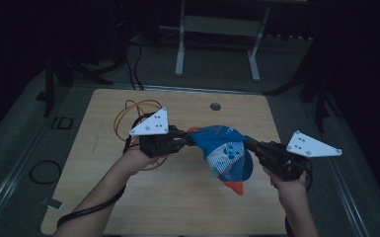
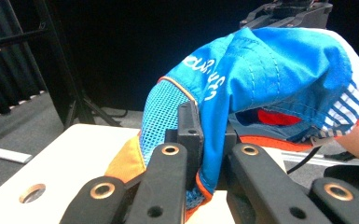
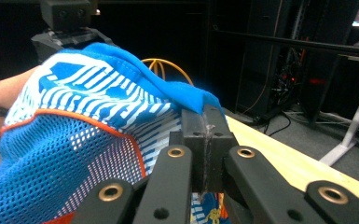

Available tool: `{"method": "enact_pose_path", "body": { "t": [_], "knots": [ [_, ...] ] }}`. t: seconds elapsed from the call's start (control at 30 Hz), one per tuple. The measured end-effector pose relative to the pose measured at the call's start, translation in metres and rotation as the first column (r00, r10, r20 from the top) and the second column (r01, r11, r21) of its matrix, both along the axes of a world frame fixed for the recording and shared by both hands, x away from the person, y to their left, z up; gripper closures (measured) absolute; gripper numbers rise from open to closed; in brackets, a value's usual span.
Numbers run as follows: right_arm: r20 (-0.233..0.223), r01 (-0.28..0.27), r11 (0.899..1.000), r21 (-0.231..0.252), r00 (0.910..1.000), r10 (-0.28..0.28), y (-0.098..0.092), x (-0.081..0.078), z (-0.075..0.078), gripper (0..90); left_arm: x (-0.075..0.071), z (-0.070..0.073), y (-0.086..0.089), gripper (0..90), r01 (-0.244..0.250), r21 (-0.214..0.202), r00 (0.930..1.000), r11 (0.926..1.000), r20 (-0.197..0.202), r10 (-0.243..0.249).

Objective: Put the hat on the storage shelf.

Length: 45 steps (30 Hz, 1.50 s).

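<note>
A blue cap (image 1: 224, 153) with mesh panels and orange trim hangs in the air above the wooden worktop (image 1: 177, 197), stretched between the two claws. The left claw (image 1: 186, 139) is clamped on the fabric edge at one side, and the right claw (image 1: 249, 143) is pinched shut on the blue cloth at the opposite side.

It looks light and soft: the crown sags and folds between the grips, so it will not keep its shape unaided. The mesh and thin cloth should give the pads good purchase and are unlikely to slip, though a thin fold can creep out under pull. The stitched orange-trimmed hem is the firmest place to hold; the brim, probably the orange tip hanging low, would be stiffer, but the dim high view leaves that uncertain.
</note>
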State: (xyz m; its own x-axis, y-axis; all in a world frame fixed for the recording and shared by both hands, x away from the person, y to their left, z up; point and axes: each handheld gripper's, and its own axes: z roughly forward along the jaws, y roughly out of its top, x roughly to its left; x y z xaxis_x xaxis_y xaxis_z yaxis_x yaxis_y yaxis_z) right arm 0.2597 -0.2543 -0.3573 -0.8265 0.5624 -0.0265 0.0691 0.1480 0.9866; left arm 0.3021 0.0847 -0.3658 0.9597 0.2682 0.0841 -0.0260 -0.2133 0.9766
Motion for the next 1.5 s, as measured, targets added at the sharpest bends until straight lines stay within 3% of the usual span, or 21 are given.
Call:
{"method": "enact_pose_path", "body": {
  "t": [0.1,0.2,0.43,0.6,0.7,0.83,0.87,0.9,0.97,1.07,1.17,1.23,1.4,1.5],
  "knots": [
    [0.005,-0.005,1.0,-0.012,1.0,0.005,0.003,0.0,0.002,90.0,-0.003,0.001,0.003,68.9,0.008,0.003,0.9999,1.0,0.01,-0.008],
    [0.008,-0.005,1.0,-0.01,1.0,0.005,0.004,0.001,0.004,90.0,-0.009,0.003,0.005,56.2,-0.015,0.023,0.9996,0.9996,0.023,0.014],
    [0.012,0.005,1.0,-0.001,0.9999,-0.005,0.003,0.002,0.006,90.0,-0.016,0.006,0.017,39.5,-0.058,0.018,0.9983,0.9982,0.003,0.058],
    [0.013,0.015,1.0,0.005,0.9998,-0.015,0.004,0.005,0.008,90.0,-0.026,0.003,0.032,26.4,-0.143,0.047,0.9896,0.9885,0.014,0.143],
    [0.017,0.019,1.0,0.01,0.9997,-0.019,0.005,0.006,0.011,90.0,-0.03,0.0,0.04,19.1,-0.19,0.054,0.9816,0.9802,0.022,0.19],
    [0.025,0.025,1.0,0.011,0.9994,-0.025,0.006,0.007,0.014,90.0,-0.036,-0.005,0.053,13.1,-0.27,0.048,0.9623,0.9616,0.047,0.268],
    [0.025,0.025,1.0,0.011,0.9994,-0.025,0.006,0.007,0.014,90.0,-0.036,-0.005,0.053,10.5,-0.27,0.048,0.9623,0.9616,0.047,0.268],
    [0.027,0.024,1.0,0.012,0.9993,-0.024,0.006,0.008,0.015,90.0,-0.038,-0.007,0.06,10.5,-0.298,0.031,0.9536,0.954,0.053,0.296],
    [0.027,0.028,1.0,0.013,0.9992,-0.028,0.008,0.009,0.017,90.0,-0.041,-0.009,0.067,8.1,-0.32,0.016,0.9463,0.9473,0.054,0.319],
    [0.031,0.029,0.999,0.014,0.9991,-0.029,0.01,0.01,0.019,90.0,-0.045,-0.014,0.076,2.4,-0.373,0.021,0.926,0.9278,0.075,0.37],
    [0.036,0.027,0.999,0.019,0.999,-0.027,0.012,0.012,0.022,90.0,-0.049,-0.018,0.084,2.4,-0.407,0.016,0.9111,0.9131,0.076,0.405],
    [0.038,0.026,0.999,0.018,0.9989,-0.027,0.015,0.014,0.025,90.0,-0.051,-0.022,0.089,2.4,-0.422,0.018,0.9043,0.9063,0.078,0.42],
    [0.039,0.024,1.0,0.02,0.9989,-0.025,0.021,0.019,0.03,90.0,-0.056,-0.038,0.1,2.4,-0.437,0.042,0.8989,0.8987,0.062,0.434],
    [0.044,0.021,1.0,0.018,0.9988,-0.022,0.025,0.023,0.033,90.0,-0.059,-0.049,0.107,2.4,-0.455,0.048,0.8904,0.8893,0.048,0.453]
  ]
}}
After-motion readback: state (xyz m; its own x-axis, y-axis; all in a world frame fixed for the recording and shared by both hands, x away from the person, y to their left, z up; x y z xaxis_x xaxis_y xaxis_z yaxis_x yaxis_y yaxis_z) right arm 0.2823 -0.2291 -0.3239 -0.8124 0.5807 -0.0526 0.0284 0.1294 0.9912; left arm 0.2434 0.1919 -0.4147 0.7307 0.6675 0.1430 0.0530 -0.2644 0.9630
